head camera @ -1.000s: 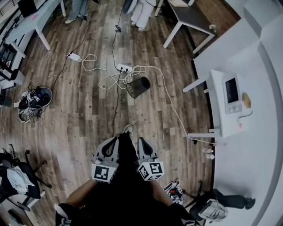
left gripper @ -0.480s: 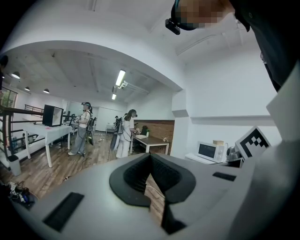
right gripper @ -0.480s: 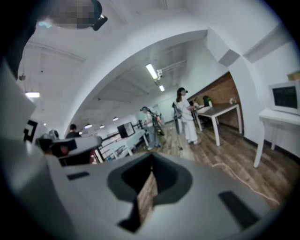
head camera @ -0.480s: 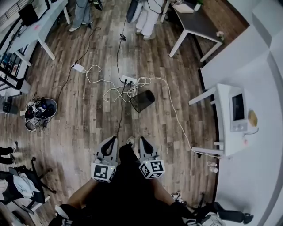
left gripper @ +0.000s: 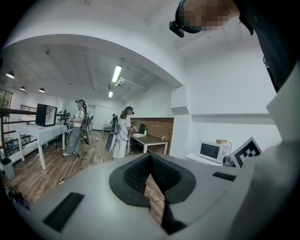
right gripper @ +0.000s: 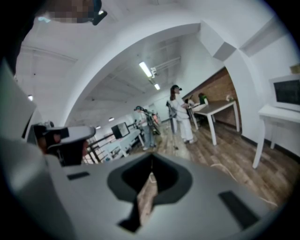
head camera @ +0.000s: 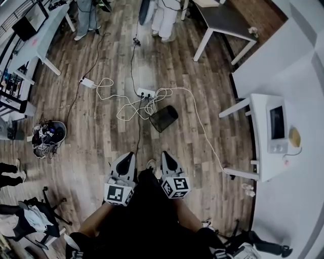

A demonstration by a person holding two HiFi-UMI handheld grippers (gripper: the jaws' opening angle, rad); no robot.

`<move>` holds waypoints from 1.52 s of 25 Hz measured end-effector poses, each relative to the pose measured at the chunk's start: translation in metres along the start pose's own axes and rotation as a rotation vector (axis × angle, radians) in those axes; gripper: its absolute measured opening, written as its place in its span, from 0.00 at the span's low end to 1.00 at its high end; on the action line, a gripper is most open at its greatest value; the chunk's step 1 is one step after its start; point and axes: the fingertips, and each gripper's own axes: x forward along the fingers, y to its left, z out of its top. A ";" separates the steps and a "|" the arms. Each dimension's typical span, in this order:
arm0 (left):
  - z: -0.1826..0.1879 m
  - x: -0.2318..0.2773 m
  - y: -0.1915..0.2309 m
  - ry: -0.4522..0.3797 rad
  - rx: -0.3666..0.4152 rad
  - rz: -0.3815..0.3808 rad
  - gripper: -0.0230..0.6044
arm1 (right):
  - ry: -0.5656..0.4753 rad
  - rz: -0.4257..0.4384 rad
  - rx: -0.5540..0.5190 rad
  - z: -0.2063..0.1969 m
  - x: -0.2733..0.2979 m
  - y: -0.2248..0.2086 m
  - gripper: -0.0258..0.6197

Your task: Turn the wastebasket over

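**Q:** Left gripper (head camera: pixel 127 158) and right gripper (head camera: pixel 165 157): how do they stand?

**R:** Both are clenched, jaws together and nothing between them. Each gripper view shows only a sliver of wood floor (head camera: pixel 101 152) through the gap.

**Q:** Where is the wastebasket?

**R:** The black mesh wastebasket (head camera: pixel 163 118) lies on its side on the floor, ahead of both grippers and well apart from them, roughly in line with the right one. Its mouth seems to face the lower left of the head view.

**Q:** And the hands?

**R:** They are held side by side, close in front of the person's body. The grippers point forward, nearly level, with the marker cubes toward the person.

**Q:** Room to move?

**R:** Bare boards run from the grippers to the basket. A tangle of white cables (head camera: pixel 150 104) lies just beside its far left side, with a power strip (head camera: pixel 145 92) beyond. One cable passes its right side toward the white table (head camera: pixel 260 152), which carries a microwave (head camera: pixel 277 129). A round bin (head camera: pixel 49 135) of cords sits well off to the left, and people (head camera: pixel 163 15) stand far ahead.
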 end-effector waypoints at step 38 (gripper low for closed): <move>-0.034 0.237 0.074 0.179 0.003 -0.410 0.09 | 0.090 -0.347 0.112 -0.026 0.185 -0.100 0.09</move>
